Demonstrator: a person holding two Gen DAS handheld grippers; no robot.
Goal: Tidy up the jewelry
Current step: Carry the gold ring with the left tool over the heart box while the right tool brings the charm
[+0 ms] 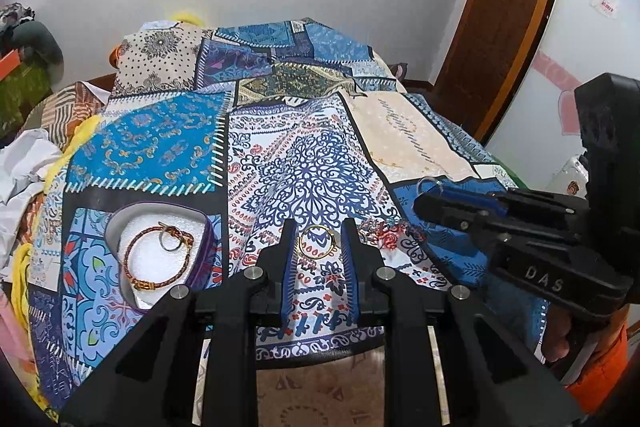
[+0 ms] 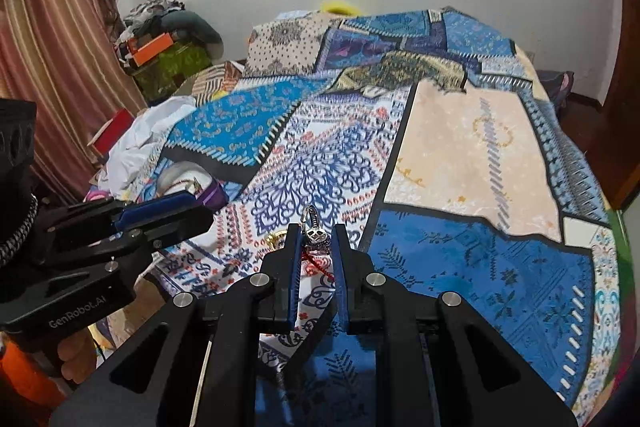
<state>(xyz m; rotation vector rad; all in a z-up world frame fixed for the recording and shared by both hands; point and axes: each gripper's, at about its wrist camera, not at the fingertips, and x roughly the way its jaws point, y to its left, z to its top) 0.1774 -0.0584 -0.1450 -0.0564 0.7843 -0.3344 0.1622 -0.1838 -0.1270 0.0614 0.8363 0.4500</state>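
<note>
Heart-shaped box [image 1: 120,223], purple wall, white foam inside, sits on the patchwork bedspread [image 1: 168,143] to the L of the left gripper [image 1: 319,245]; holds a braided red-gold bracelet [image 1: 158,257] w/ a plain silver ring [image 1: 173,239] lying over its upper edge. Same box partly seen in the right-wrist view, behind the L tool's blue pads. Left gripper: fingers a little apart, nothing pinched; a gold hoop [image 1: 317,241] lies flat on the cloth in the gap between the tips, touching neither pad as far as can be seen. Just R of its R finger, a small tangle of red cord and metal bits [image 1: 378,229] on the cloth, detail too blurred to sort. Further R in that view, right gripper [image 1: 430,205] comes in from the side, a silver loop showing at its tip. Right gripper [image 2: 316,233] from its own cam: pads closed in on a silver ring [image 2: 316,227] w/ patterned band, ring upright and sticking out past the tips; red thread [image 2: 320,265] trails below it between the fingers, down toward the cloth. Gold edge of the hoop [image 2: 275,238] peeks just L of its L finger. Person's fingers [image 2: 76,351] and orange sleeve [image 2: 24,375] at lower L, under the L tool's handle.
</note>
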